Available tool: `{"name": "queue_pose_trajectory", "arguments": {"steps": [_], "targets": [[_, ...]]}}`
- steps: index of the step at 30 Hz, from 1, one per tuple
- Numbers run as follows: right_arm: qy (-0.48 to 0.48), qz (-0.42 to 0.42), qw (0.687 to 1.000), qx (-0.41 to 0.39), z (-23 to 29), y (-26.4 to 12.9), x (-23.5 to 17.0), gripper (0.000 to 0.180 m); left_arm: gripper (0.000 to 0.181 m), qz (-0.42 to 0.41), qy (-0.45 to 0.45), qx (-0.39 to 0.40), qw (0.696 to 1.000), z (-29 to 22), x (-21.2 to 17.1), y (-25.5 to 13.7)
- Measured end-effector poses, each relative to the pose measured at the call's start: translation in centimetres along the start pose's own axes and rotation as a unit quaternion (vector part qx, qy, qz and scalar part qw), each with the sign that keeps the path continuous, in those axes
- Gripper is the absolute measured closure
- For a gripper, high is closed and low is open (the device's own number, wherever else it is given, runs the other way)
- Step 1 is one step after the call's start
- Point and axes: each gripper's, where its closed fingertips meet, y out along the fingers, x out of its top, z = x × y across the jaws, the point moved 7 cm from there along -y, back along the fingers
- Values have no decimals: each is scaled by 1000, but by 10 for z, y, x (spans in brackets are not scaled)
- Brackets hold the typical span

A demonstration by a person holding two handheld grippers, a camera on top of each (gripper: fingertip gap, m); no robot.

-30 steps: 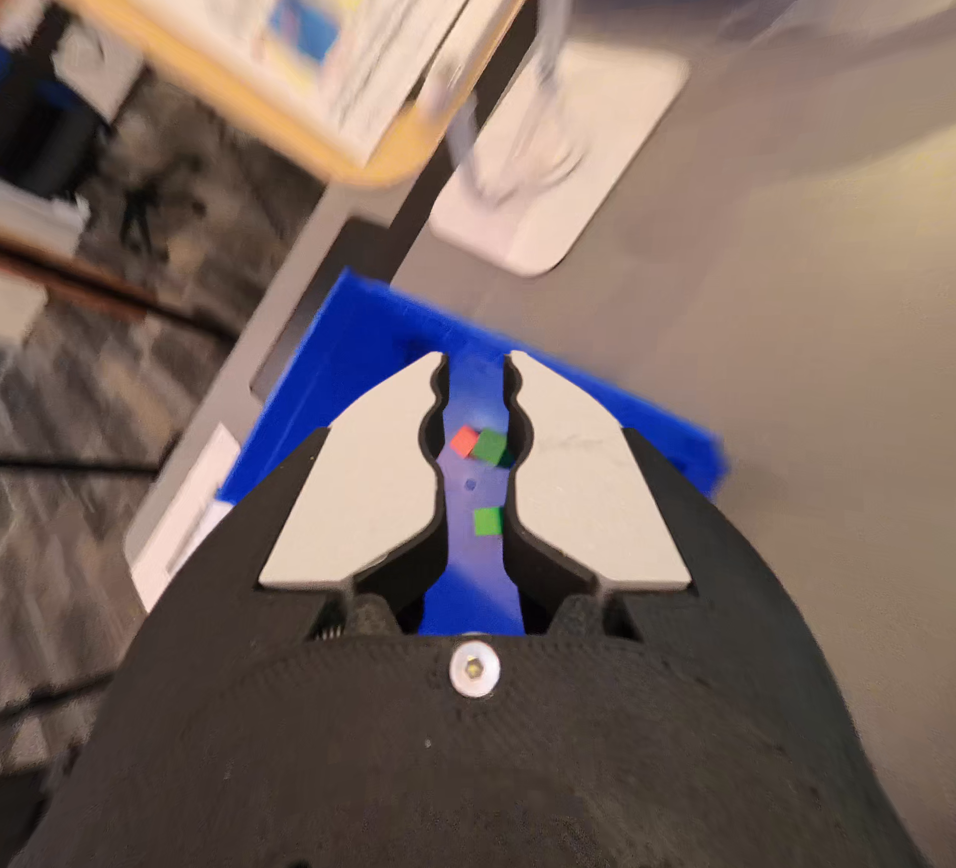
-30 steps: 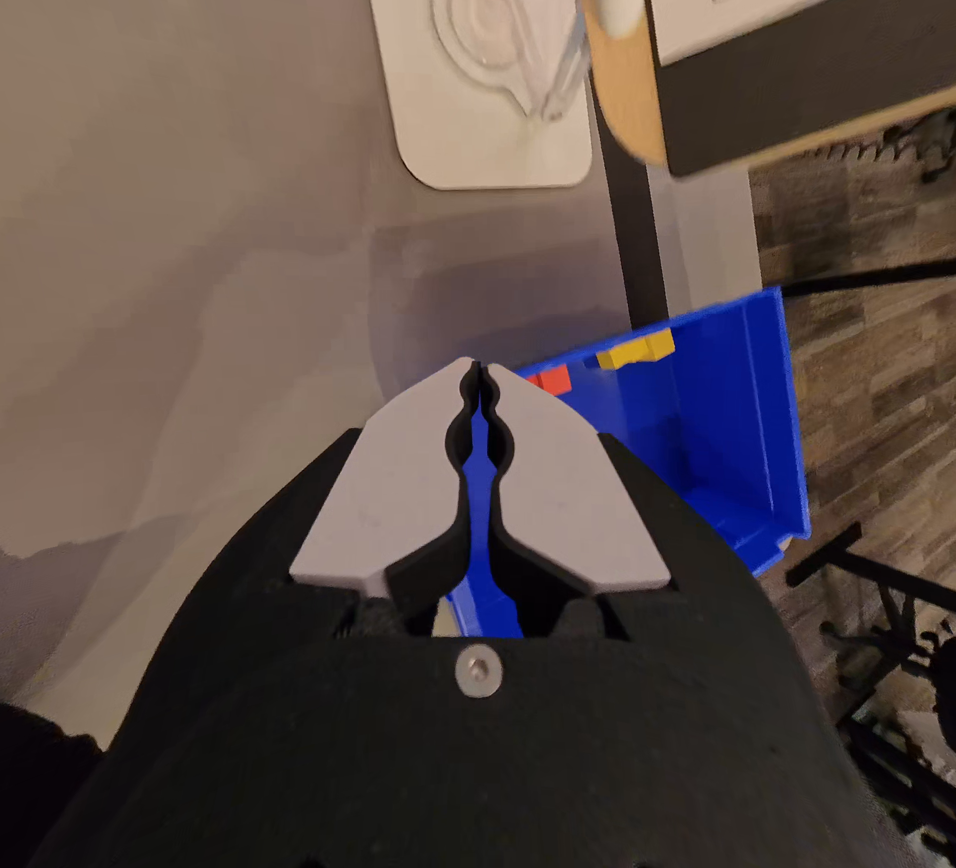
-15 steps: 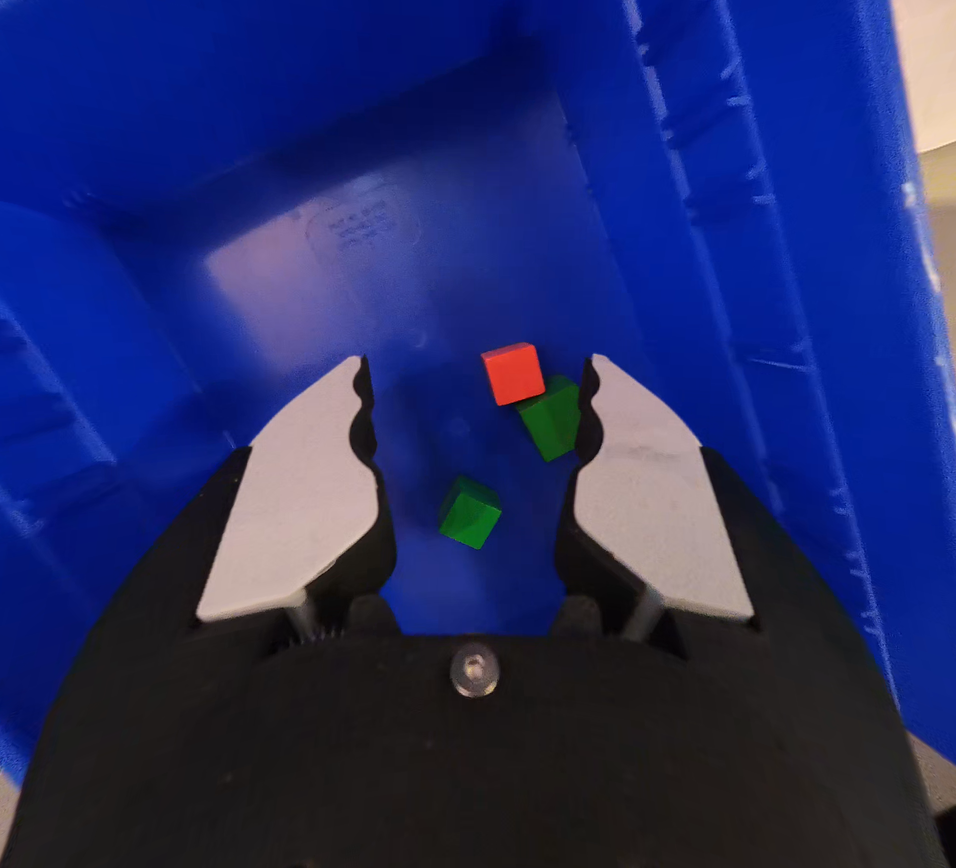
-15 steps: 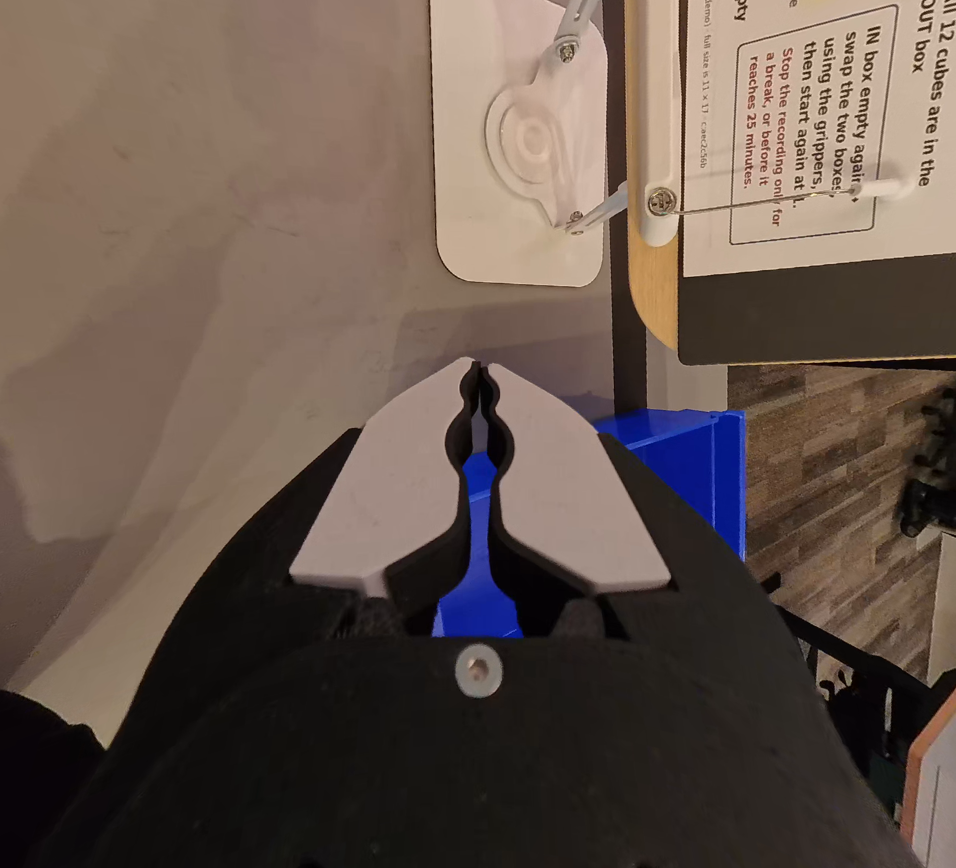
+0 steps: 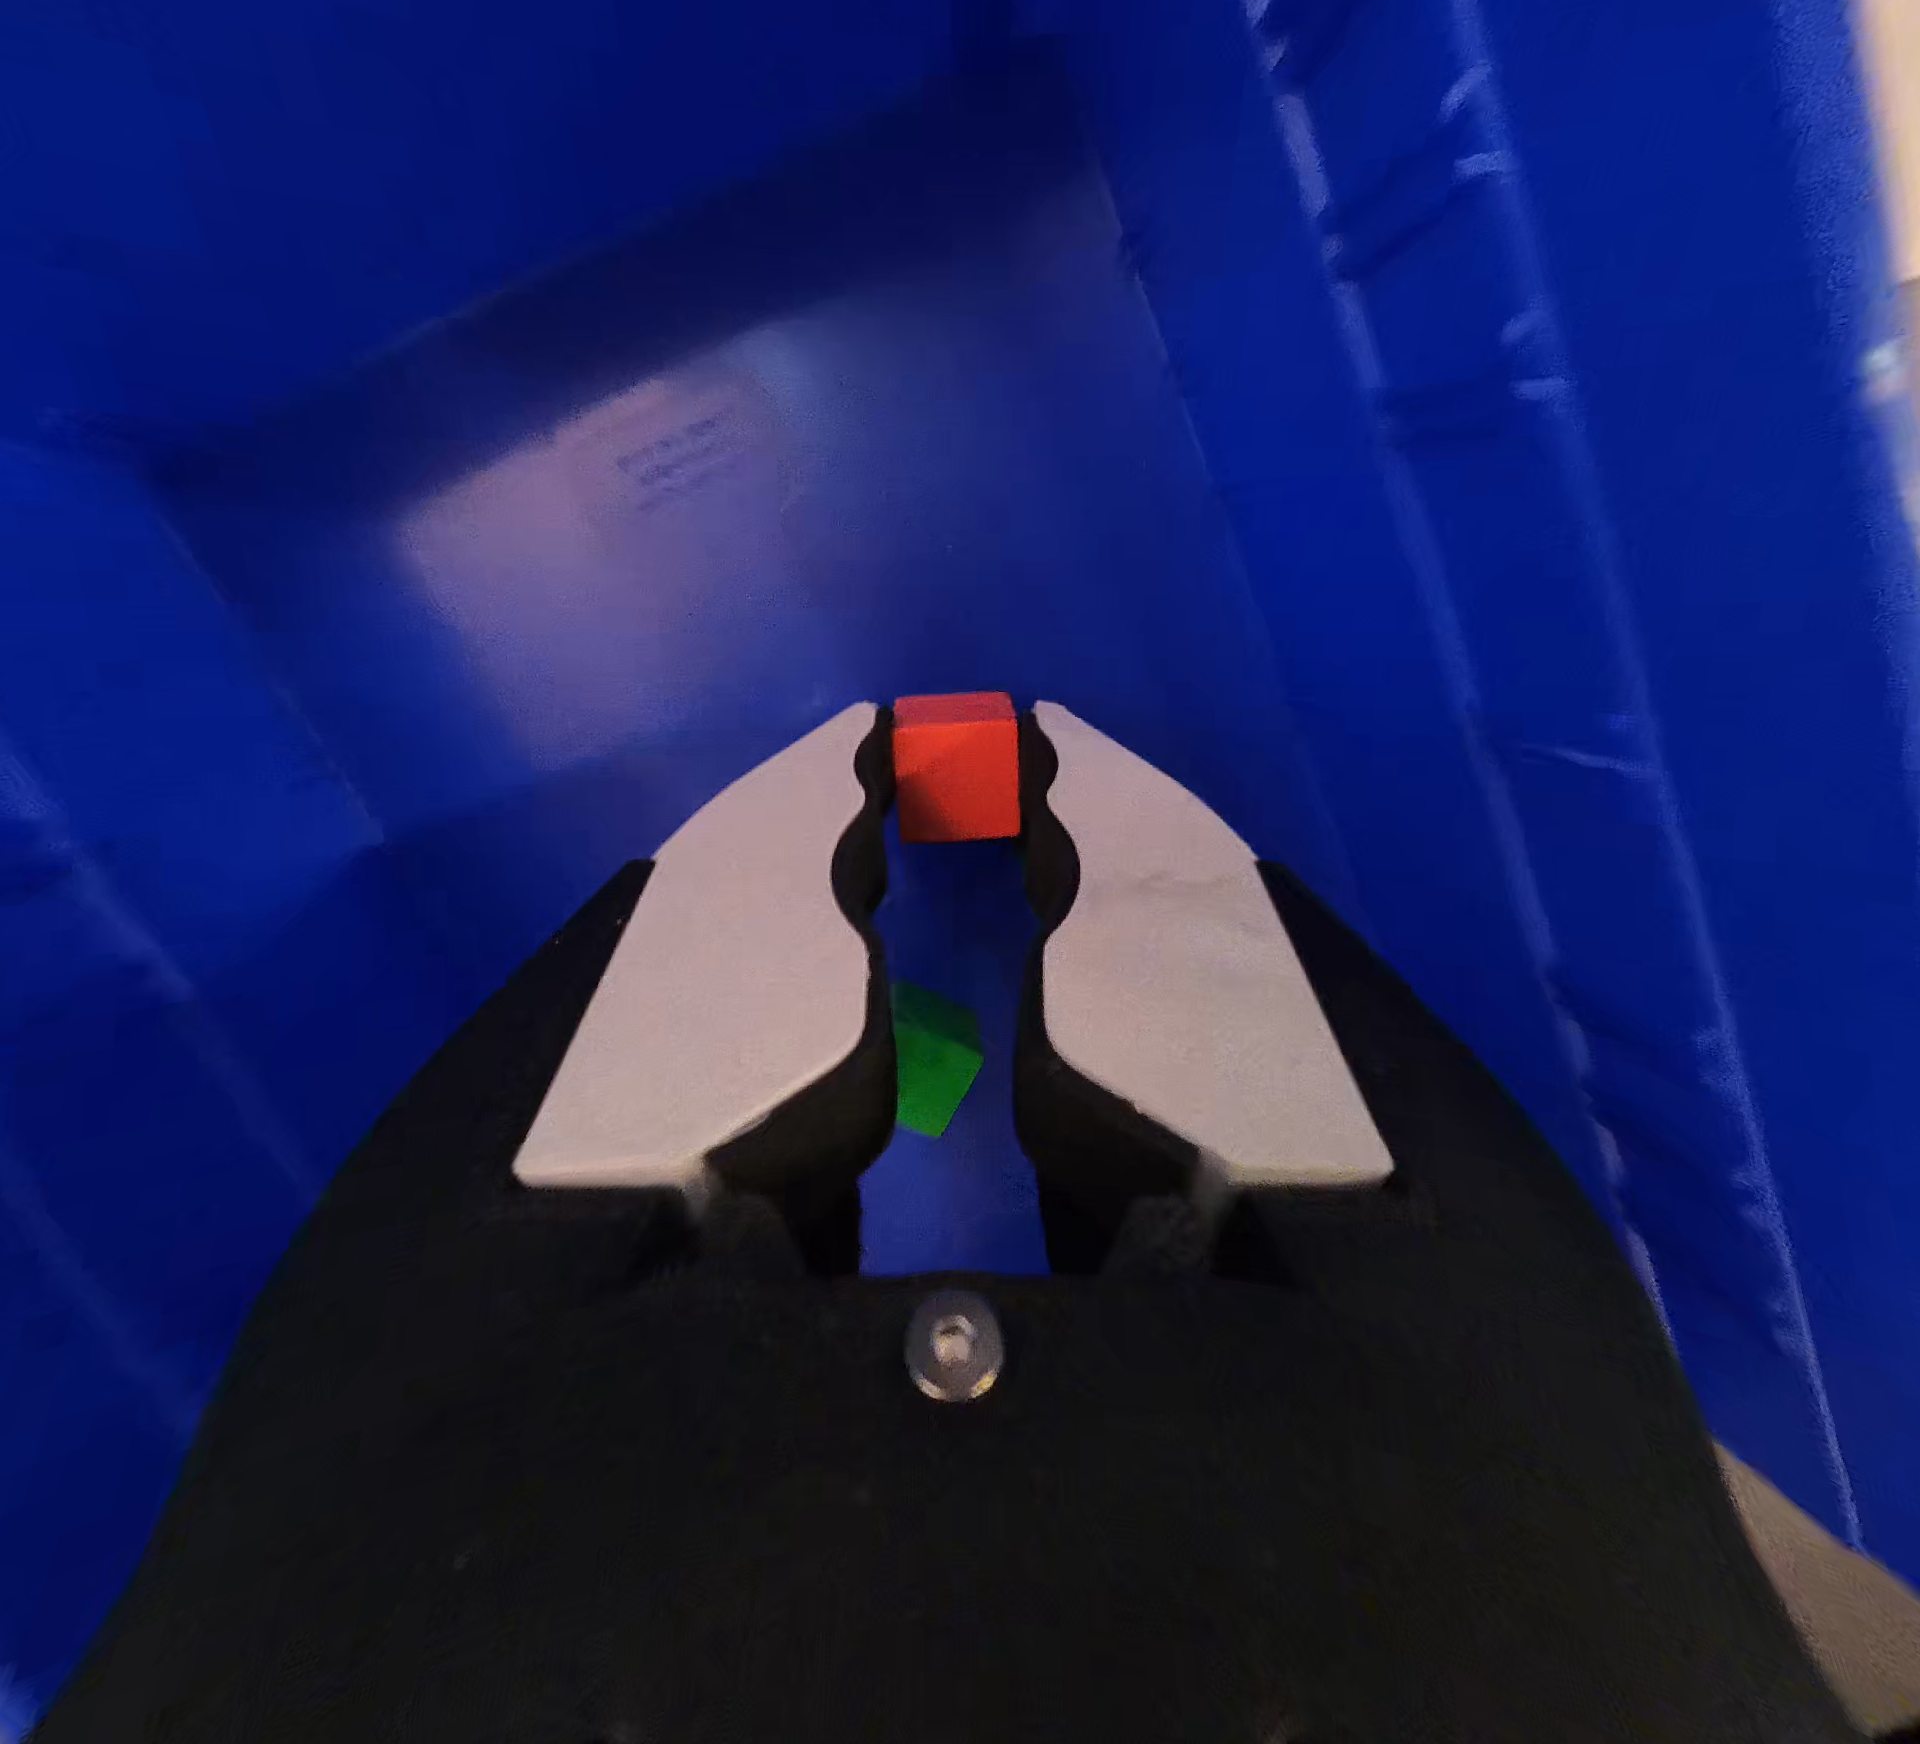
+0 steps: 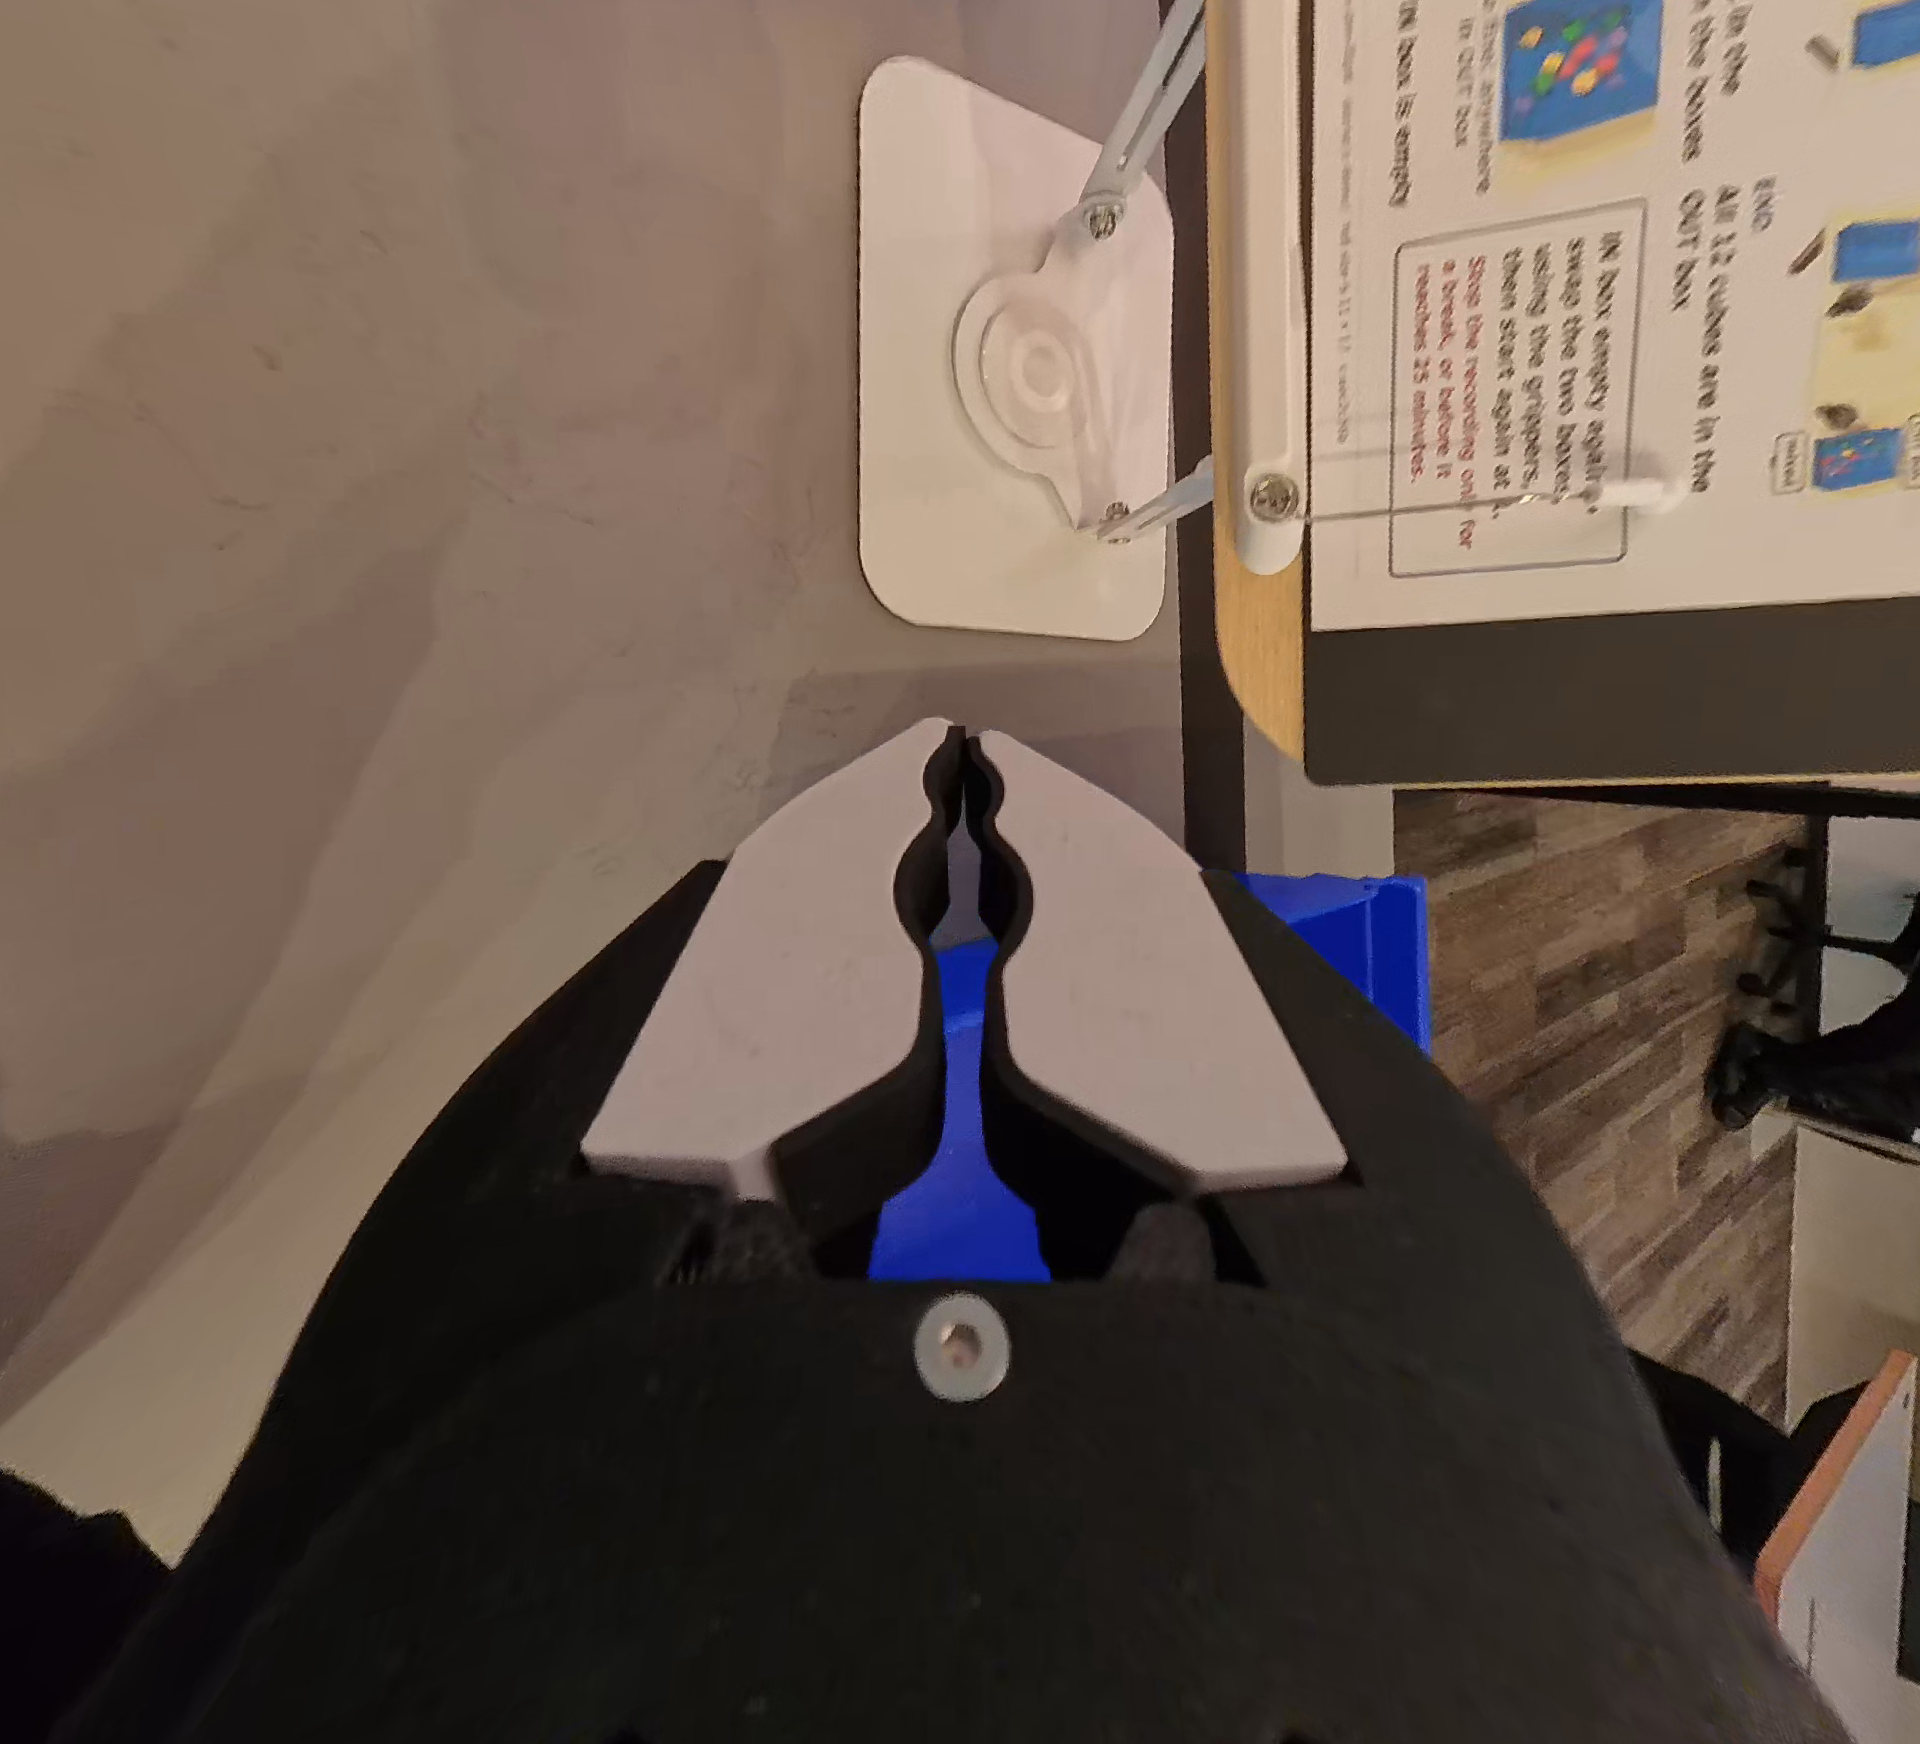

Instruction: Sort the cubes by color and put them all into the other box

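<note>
Left wrist view: your left gripper (image 5: 956, 764) sits deep inside the blue box (image 5: 1403, 551), its fingers closed to the width of one cube and clamping the red cube (image 5: 956, 764) at their very tips. The cube appears in the centre of the frame, square to the pads, one face turned toward the camera. Because it is held only by the outermost part of the fingers, you should judge the grip as shallow: a twist or a knock against the wall at the right of the frame could tip it out. A green cube (image 5: 930, 1060) lies lower in the frame, seen through the gap behind the fingertips, resting on the box floor and tilted; it is apart from the red one. Whether the red cube is clear of the floor cannot be told from this view.

Right wrist view: your right gripper (image 6: 961, 738) hangs above the grey table (image 6: 416, 447), fingertips pressed together and holding nothing. A second blue box (image 6: 1351, 946) shows just behind and below its fingers, at centre right. A white stand base (image 6: 997, 344) and an instruction board (image 6: 1558, 240) fill the upper right.

The coming move turns on one relation: the red cube is already in your left fingers, so lift straight out of the walls, then carry it across toward the other box.
</note>
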Motion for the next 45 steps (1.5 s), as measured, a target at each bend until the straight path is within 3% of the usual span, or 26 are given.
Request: {"name": "queue_pose_trajectory", "arguments": {"steps": [1, 4, 7, 9, 12, 14, 17, 21, 27, 31, 40, 44, 45], "targets": [[-5, -11, 1000, -4, 0, -1, 4, 180, 158, -33, 6, -4, 999, 1, 1, -12], [-38, -66, 997, -29, 4, -5, 24, 180, 158, -182, 14, -73, 981, -7, 4, -68], [-72, -156, 983, -61, 9, -6, 56, 180, 158, -339, 55, -204, 917, -38, 7, -133], [-94, -226, 966, -84, 15, -4, 80, 179, 159, -396, 83, -281, 870, -67, 10, -164], [-107, -315, 934, -132, 26, 0, 110, 136, 159, -434, 144, -391, 799, -125, 18, -189], [-126, -335, 915, -184, 33, 4, 123, 120, 159, -444, 164, -460, 751, -165, 24, -192], [-150, -370, 892, -210, 44, 4, 132, 114, 159, -427, 154, -552, 700, -217, 29, -176], [-152, -387, 887, -200, 47, 6, 130, 115, 159, -417, 139, -613, 656, -253, 31, -156], [-176, -408, 880, -169, 54, 10, 128, 134, 159, -394, 134, -645, 640, -275, 31, -140], [-187, -403, 880, -168, 56, 12, 126, 157, 159, -386, 142, -654, 635, -279, 30, -138], [-189, -406, 879, -164, 59, 4, 127, 157, 156, -378, 152, -674, 616, -281, 27, -142], [-174, -403, 880, -181, 47, -16, 117, 157, 145, -414, 153, -627, 642, -266, 38, -151], [-167, -391, 888, -175, 42, -23, 111, 157, 152, -425, 162, -608, 651, -262, 40, -155]]}}
